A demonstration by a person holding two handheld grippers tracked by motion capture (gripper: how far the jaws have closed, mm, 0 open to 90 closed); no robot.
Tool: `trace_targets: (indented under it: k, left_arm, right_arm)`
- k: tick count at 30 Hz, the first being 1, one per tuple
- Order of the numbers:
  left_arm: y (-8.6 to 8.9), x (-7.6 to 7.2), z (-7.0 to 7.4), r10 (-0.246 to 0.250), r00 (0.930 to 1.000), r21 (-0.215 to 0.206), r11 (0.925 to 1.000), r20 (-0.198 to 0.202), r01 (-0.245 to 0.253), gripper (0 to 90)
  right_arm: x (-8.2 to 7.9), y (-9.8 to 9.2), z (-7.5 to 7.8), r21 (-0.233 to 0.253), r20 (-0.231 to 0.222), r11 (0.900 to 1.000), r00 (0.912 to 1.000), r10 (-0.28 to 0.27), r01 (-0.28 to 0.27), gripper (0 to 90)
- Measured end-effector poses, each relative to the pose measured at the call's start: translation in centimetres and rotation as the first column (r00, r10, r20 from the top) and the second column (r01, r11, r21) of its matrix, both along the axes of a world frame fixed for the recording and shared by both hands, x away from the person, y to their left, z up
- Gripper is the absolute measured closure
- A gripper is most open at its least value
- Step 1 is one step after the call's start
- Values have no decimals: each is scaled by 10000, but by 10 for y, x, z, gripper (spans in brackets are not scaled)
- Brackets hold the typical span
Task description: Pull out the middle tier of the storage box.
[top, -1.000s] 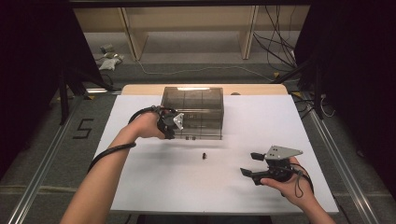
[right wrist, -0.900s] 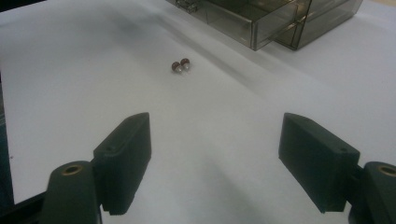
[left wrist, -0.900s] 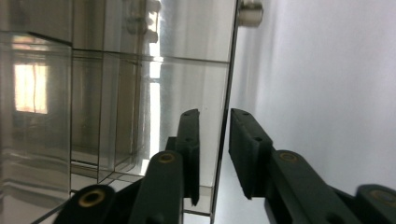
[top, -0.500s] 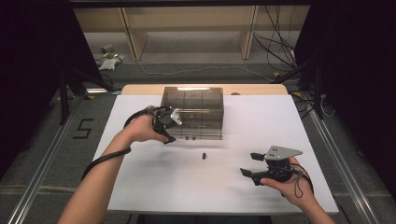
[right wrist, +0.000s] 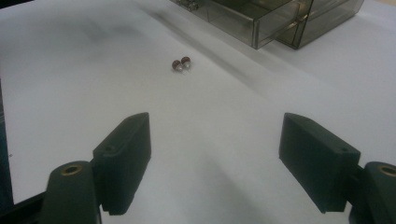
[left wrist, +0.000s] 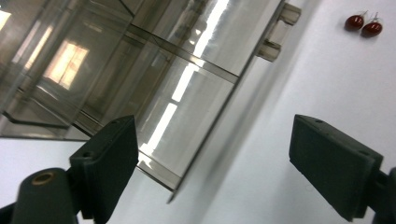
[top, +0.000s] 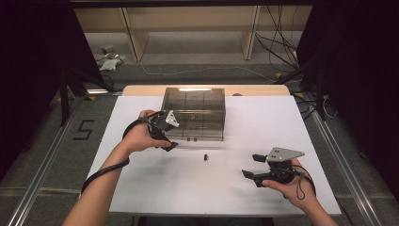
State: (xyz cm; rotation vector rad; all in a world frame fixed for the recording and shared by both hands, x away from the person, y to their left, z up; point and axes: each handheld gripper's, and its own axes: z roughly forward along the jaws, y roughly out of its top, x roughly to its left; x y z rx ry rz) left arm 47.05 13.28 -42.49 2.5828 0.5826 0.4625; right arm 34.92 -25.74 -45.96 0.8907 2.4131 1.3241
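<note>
Earrings (top: 205, 156), two small red ones, are lying on the white desk (top: 141, 188) between the near right claw (top: 254, 165), gaping wide and empty, and the farther left claw (top: 165, 136), likewise spread empty beside the smoky drawer box (top: 197, 110).

A white rectangular table sheet (top: 141, 188) covers the work surface, and a strip of pale wooden tabletop (top: 141, 90) shows along its far edge. On the grey floor to the left a black figure "5" (top: 83, 130) is marked, beside a silver metal rail (top: 42, 174); a matching rail (top: 348, 174) runs along the right side. Beyond the table stands a light wooden frame (top: 133, 33), with a tangle of black cables (top: 277, 42) at its right, a thin white cable (top: 188, 71) across the floor and some crumpled pale scraps (top: 110, 59) at its left. Black curtains (top: 28, 70) close both sides.
</note>
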Motion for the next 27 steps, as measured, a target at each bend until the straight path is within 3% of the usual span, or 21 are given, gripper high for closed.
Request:
trace_targets:
  k: [4, 8, 14, 21, 25, 27]
  left_arm:
    - [3, -9, -4, 403, 9992, -632, 9972, 37, -400, 101]
    - [6, -20, -9, 769, 9970, -1443, 9866, -45, -767, 36]
    - [7, -38, -23, 1099, 9939, -1723, 9790, -45, -1091, 0]
    - [3, -58, -29, 931, 9956, -1905, 9776, 88, -898, 0]
    - [5, -68, -32, 927, 9957, -2255, 9699, -89, -923, 0]
    - [7, -72, -34, 874, 9961, -2287, 9695, -126, -880, 0]
  right_arm:
    - [0, 0, 0, -14, 14, 10000, 10000, 1, -1, 259]
    - [0, 1, 0, 14, 9, 10000, 10000, -16, 16, 260]
    - [0, 1, -1, 25, 2, 10000, 10000, -23, 23, 259]
    - [0, 0, 0, -14, 13, 10000, 10000, -16, 16, 259]
    - [1, 0, 0, 41, 39, 10000, 10000, -54, 54, 259]
    - [1, 0, 0, 83, -7, 9999, 9999, -101, 101, 259]
